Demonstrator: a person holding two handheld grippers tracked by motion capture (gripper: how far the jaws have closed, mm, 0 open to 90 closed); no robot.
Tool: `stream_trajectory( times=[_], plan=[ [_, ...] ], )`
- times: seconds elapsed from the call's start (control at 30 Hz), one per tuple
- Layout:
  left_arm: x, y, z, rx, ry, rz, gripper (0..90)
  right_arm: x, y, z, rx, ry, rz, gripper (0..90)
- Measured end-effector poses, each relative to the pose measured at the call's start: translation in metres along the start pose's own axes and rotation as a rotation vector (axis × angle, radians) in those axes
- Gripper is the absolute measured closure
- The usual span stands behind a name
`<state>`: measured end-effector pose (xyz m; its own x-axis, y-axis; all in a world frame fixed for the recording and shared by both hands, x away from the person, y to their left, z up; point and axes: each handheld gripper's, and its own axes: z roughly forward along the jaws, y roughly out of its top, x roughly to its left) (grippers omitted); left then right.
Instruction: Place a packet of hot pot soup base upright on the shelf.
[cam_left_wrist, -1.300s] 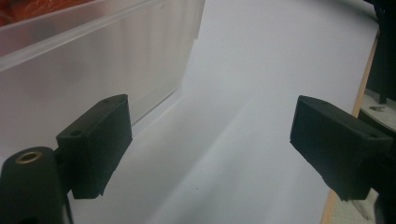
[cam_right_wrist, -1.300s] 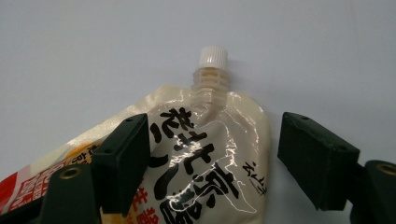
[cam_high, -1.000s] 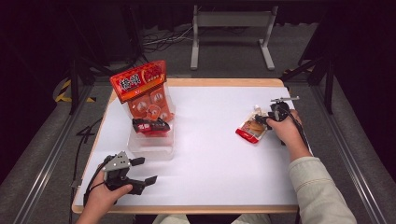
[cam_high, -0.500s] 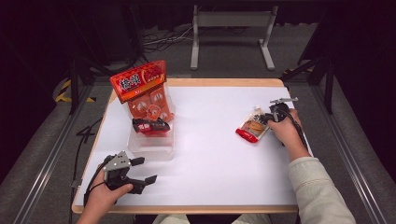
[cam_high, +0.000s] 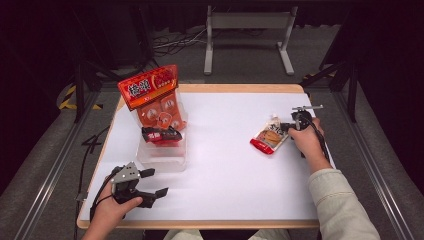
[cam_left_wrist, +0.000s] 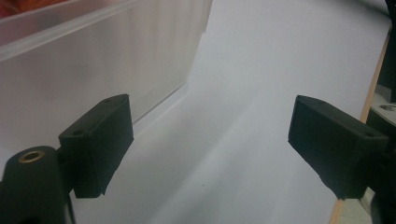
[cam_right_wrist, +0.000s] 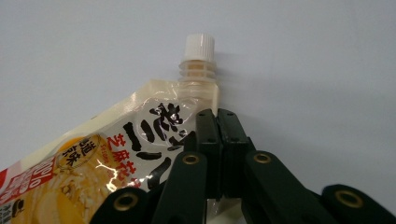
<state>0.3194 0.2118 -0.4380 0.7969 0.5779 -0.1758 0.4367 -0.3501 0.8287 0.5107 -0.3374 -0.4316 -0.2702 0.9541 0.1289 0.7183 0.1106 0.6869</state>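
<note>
Spout pouch (cam_right_wrist: 116, 158) cut off at the left and bottom edges of the right gripper view, its lower right corner hidden behind the right tool (cam_right_wrist: 218, 122), clear plastic bin (cam_left_wrist: 93, 60) cropped at the top and left of the left gripper view, red packet's (cam_high: 161, 135) print too small to read in the high view

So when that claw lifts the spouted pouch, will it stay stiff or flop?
Probably flop: the spouted pouch is soft, crinkled film, pinched by the right claw near one edge. It looks filled, so the red bottom likely sags. The glossy film might slip.

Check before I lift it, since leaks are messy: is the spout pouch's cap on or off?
On. The white cap sits on the spout pouch, above the threaded neck.
</note>
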Motion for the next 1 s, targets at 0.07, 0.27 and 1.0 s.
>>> stream_trajectory(
  times=[0.07, 0.27, 1.0],
  plan=[
    [0.001, 0.0, 0.0, 0.0, 0.002, 0.004, 14.6, 0.0, 0.001, -0.002, -0.005, 0.005, 0.004, 89.7],
    [0.0, 0.0, -0.001, -0.003, 0.004, 0.003, 14.6, 0.001, 0.005, -0.011, -0.044, 0.034, 0.01, 90.0],
    [-0.006, 0.006, -0.002, -0.068, -0.003, 0.022, 10.8, 0.043, 0.026, -0.081, -0.215, 0.207, -0.127, 90.0]
  ],
)
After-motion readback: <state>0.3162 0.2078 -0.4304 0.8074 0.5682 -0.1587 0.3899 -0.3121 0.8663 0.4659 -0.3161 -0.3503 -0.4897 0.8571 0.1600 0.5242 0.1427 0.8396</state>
